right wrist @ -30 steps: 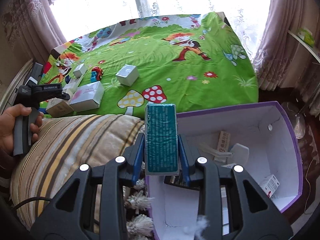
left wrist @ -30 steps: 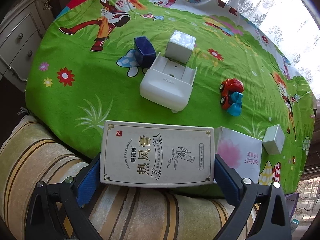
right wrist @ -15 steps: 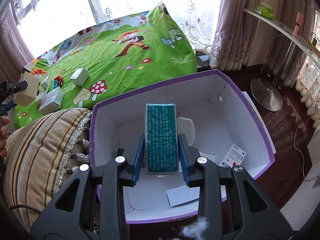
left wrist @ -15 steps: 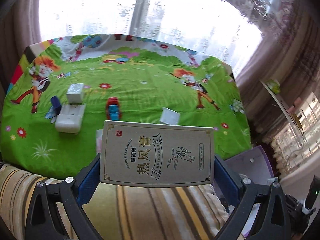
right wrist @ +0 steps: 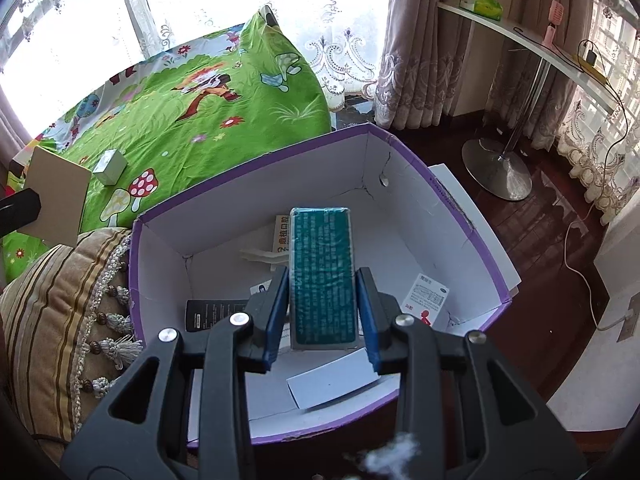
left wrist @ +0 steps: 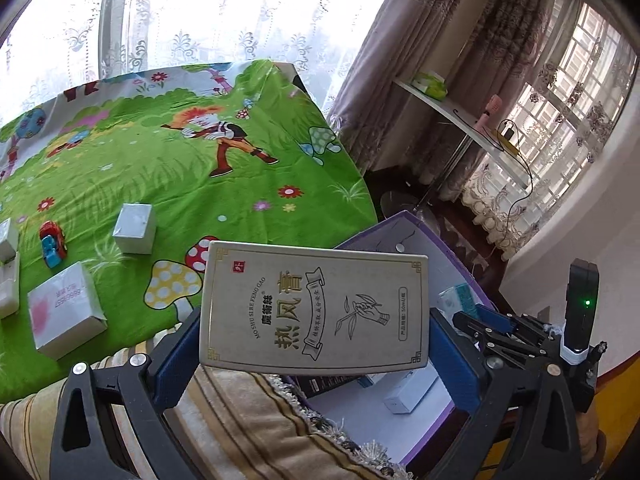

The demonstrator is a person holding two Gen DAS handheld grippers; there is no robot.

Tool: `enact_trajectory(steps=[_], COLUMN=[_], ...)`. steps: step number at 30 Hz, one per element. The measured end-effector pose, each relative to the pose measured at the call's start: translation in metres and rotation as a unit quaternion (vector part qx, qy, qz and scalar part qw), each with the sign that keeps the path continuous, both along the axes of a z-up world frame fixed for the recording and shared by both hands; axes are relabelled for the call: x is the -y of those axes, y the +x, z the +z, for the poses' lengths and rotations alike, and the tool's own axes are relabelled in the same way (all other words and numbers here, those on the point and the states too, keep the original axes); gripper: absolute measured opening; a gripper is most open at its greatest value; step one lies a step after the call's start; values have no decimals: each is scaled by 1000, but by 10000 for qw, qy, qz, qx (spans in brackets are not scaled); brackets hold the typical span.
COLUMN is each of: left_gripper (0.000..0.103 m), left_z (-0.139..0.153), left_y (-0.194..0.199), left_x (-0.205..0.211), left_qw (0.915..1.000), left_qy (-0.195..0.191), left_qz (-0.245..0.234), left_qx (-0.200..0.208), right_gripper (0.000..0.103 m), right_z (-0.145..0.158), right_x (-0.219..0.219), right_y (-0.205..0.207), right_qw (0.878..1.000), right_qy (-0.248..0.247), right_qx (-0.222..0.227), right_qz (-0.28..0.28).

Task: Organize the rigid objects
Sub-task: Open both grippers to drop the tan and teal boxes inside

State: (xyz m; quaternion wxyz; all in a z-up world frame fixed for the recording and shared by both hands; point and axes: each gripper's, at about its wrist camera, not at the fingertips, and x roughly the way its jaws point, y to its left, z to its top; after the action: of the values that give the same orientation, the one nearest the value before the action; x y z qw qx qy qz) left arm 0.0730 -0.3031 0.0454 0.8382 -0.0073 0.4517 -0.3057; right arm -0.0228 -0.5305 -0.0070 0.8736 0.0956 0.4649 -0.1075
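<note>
My left gripper point(left wrist: 316, 322) is shut on a flat cream box with Chinese lettering point(left wrist: 312, 308), held over the striped cushion point(left wrist: 240, 424) next to the purple carton point(left wrist: 404, 222). My right gripper point(right wrist: 324, 312) hangs over the open purple carton point(right wrist: 460, 208). Its jaws are opening; a teal box point(right wrist: 322, 276) still stands between the pads, with slim gaps at its sides. Several small packets lie on the carton's white floor. The left wrist view shows the right gripper point(left wrist: 500, 332) at the carton; the cream box's back point(right wrist: 56, 192) shows at far left in the right wrist view.
On the green cartoon cloth point(left wrist: 160, 168) lie a white cube box point(left wrist: 134, 228), a pink-and-white box point(left wrist: 64, 316), a red and blue toy car point(left wrist: 52, 244) and a white tray point(left wrist: 8, 284). A desk point(right wrist: 532, 44) and curtains stand at the right.
The left gripper swung right with the cream box, from over the cloth to beside the carton. The right gripper carried the teal box from the carton's edge to over its inside.
</note>
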Motion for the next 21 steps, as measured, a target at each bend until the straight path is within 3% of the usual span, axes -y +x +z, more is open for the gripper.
enact_trajectory(steps=[1, 3, 9, 14, 21], left_gripper=[103, 103, 103, 103, 103], left_z=[-1, -3, -3, 8, 19], left_y=[0, 2, 7, 9, 12], left_x=[3, 8, -3, -26, -58], left_qw=[10000, 9999, 9994, 9976, 9958], left_qy=[-11, 33, -226, -571, -45], left_qz=[-37, -48, 118, 386, 653], left_qx=[-30, -87, -216, 68, 647], right_gripper=[50, 69, 75, 77, 78], right_z=[0, 1, 2, 6, 19], right_x=[1, 3, 4, -4, -26], right_y=[-1, -2, -2, -1, 6], right_qw=[10000, 9999, 9999, 9998, 9991], right_qy=[-20, -3, 38, 113, 114], right_qx=[8, 59, 49, 148, 326], right_qz=[-30, -90, -130, -27, 249])
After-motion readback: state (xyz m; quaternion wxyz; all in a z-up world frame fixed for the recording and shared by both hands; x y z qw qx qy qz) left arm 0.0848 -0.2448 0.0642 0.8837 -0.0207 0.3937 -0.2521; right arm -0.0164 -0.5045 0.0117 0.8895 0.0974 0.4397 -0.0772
